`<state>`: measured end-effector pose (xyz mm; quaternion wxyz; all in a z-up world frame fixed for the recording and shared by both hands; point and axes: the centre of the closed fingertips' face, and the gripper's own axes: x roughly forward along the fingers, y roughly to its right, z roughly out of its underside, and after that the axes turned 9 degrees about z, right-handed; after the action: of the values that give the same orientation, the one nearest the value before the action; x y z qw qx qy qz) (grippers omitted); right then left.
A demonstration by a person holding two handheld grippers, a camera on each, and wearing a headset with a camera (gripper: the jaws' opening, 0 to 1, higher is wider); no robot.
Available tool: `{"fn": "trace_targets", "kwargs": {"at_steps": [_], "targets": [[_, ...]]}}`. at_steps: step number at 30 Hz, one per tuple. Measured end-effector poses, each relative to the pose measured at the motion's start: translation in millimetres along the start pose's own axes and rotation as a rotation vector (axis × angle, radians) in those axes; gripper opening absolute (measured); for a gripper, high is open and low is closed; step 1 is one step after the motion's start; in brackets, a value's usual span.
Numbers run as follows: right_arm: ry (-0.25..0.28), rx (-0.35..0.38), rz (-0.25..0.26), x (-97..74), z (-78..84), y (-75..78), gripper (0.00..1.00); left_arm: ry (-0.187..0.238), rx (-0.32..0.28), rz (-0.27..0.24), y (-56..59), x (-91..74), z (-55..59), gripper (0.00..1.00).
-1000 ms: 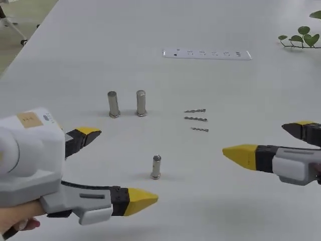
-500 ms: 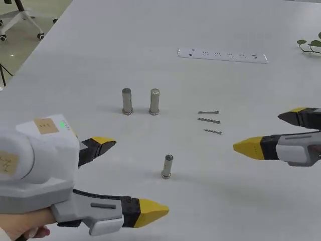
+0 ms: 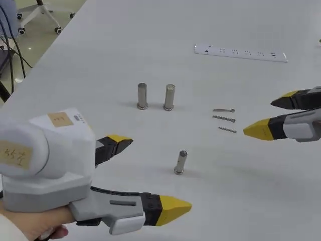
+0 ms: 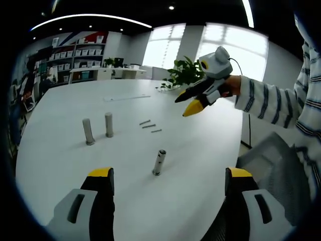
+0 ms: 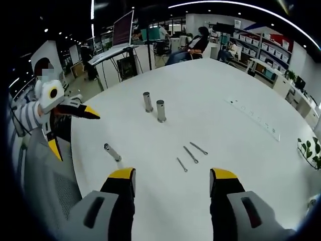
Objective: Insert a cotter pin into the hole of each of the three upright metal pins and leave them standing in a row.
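Two upright metal pins (image 3: 142,96) (image 3: 169,97) stand side by side at the back; a third pin (image 3: 180,162) stands alone nearer me. Three cotter pins (image 3: 223,119) lie in a short stack to their right, loose on the table. My left gripper (image 3: 150,175) hovers open at the lower left, short of the lone pin (image 4: 159,162). My right gripper (image 3: 266,116) hangs open just right of the cotter pins (image 5: 190,154), above the table. Neither holds anything.
A white power strip (image 3: 241,52) lies at the far side of the white table (image 3: 100,60). A potted plant (image 4: 183,73) stands beyond the table's end. Office chairs and cables sit on the floor at the left edge.
The head camera has swung left. My right gripper has moved forward, closer to the cotter pins. The left gripper keeps about the same place beside the lone pin.
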<state>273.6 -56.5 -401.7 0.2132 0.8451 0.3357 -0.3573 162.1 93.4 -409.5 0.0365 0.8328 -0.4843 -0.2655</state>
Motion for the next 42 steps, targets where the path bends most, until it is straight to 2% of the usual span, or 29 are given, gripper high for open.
{"fn": "trace_targets", "kwargs": {"at_steps": [4,6,9,11,17,19,24,27,32,36,42], "targets": [[-0.017,-0.031,-0.040,10.0,0.7,-4.0,0.51,-0.009,0.000,-0.002,2.7,0.1,1.5,0.89],[-0.025,-0.041,-0.059,16.0,1.9,-5.9,0.48,-0.021,0.033,-0.019,1.2,-0.6,1.9,0.87],[-0.035,-0.056,-0.086,25.8,5.1,-7.2,0.44,-0.007,0.031,-0.019,1.2,-1.1,-1.3,0.86],[-0.024,-0.081,-0.105,32.1,5.5,-8.4,0.40,-0.002,0.037,-0.023,0.5,-1.6,-3.2,0.86],[-0.087,-0.145,-0.133,49.5,19.9,-6.8,0.35,-0.009,0.032,-0.020,0.2,-0.1,-1.8,0.84],[-0.106,-0.171,-0.133,54.5,24.5,-6.0,0.35,-0.003,0.030,-0.019,0.6,0.9,-2.6,0.84],[-0.119,-0.182,-0.157,62.8,27.1,-7.3,0.28,-0.008,0.027,-0.012,2.7,3.9,-1.7,0.83],[-0.127,-0.217,-0.154,69.9,29.9,-1.6,0.26,-0.008,0.029,-0.006,4.2,5.6,-1.7,0.83],[-0.130,-0.211,-0.167,77.3,29.7,2.3,0.19,-0.005,0.023,-0.006,3.9,6.7,-1.8,0.83],[-0.156,-0.231,-0.167,82.0,34.8,4.4,0.16,-0.005,0.018,-0.006,2.6,7.2,-1.5,0.83],[-0.165,-0.222,-0.165,84.9,38.5,5.0,0.12,-0.007,0.018,-0.003,2.2,8.0,-2.2,0.82]]}}
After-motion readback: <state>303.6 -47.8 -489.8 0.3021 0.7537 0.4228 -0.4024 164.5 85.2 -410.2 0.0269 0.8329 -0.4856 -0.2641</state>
